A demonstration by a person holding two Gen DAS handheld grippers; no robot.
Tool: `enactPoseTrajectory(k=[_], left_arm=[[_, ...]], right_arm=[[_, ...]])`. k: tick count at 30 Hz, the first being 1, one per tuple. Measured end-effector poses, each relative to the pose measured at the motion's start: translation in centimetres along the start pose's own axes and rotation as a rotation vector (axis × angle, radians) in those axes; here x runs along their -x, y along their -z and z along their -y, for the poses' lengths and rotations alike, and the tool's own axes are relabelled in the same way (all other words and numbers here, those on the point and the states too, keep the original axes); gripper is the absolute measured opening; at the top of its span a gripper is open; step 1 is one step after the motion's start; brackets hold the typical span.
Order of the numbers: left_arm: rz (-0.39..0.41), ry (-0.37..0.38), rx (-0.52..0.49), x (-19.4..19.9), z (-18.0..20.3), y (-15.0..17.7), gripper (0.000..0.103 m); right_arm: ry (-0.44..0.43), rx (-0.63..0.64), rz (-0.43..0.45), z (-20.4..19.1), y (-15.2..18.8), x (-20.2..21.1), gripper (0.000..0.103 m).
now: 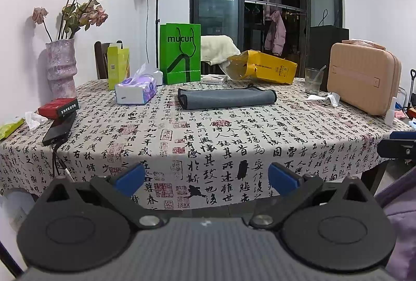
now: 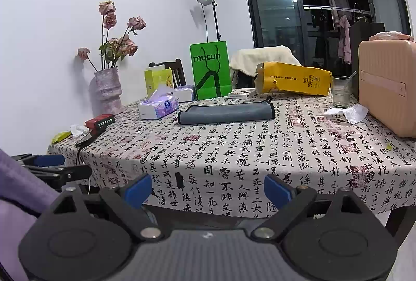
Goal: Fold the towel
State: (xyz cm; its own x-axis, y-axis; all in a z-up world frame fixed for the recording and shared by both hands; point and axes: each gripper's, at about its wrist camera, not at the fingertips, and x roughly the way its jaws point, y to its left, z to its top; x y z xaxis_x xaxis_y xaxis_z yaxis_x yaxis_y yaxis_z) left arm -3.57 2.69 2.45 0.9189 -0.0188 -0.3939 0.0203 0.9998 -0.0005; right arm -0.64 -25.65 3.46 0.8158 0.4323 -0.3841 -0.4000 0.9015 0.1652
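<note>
Grey microfibre towel [image 1: 226,98], edged in black, lies already doubled into a long flat band toward twelve o'clock on the bench [image 1: 208,140], which wears a cloth printed with black calligraphy. It sits in the one open stretch among the clutter, with the purple-and-white tissue pack [image 1: 136,92] near its nine o'clock end, the green paper bag [image 1: 180,53] and yellow bag [image 1: 262,67] behind it, and the drinking glass [image 1: 313,80] and beige hard case [image 1: 362,78] off at two o'clock. Both the left tongs [image 1: 206,174] and the right tongs [image 2: 208,188] hang spread wide and empty off the near edge, well apart from the towel, apparently clear of the work. Judging by the tidy band, folding looks largely done, or paused before a further fold.
</note>
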Motion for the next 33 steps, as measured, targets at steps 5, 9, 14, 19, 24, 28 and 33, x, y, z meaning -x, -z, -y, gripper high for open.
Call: enactPoseTrajectory(k=[5,9,14,19,24,28,33], left_arm=[[0.000,0.000,-0.001,0.00,0.02,-0.01,0.103],[-0.001,0.001,-0.001,-0.01,-0.02,-0.02,0.103],[-0.004,0.007,-0.001,-0.03,0.07,-0.10,0.103],[-0.002,0.005,-0.003,-0.01,0.13,-0.07,0.103],[-0.001,0.004,-0.005,0.01,0.14,-0.13,0.103],[-0.001,0.003,-0.006,0.00,0.15,-0.18,0.103],[0.000,0.003,-0.007,0.02,0.15,-0.19,0.103]], right_arm=[[-0.002,-0.001,-0.001,0.00,-0.01,-0.04,0.093],[-0.002,-0.002,-0.001,-0.01,0.04,-0.04,0.093],[-0.003,-0.003,-0.001,-0.01,0.08,-0.08,0.093],[-0.005,-0.005,-0.002,0.01,0.09,-0.08,0.093],[-0.006,-0.005,-0.002,0.03,0.10,-0.09,0.093],[-0.007,-0.006,-0.002,0.03,0.12,-0.09,0.093],[-0.008,-0.007,-0.003,-0.01,0.12,-0.11,0.093]])
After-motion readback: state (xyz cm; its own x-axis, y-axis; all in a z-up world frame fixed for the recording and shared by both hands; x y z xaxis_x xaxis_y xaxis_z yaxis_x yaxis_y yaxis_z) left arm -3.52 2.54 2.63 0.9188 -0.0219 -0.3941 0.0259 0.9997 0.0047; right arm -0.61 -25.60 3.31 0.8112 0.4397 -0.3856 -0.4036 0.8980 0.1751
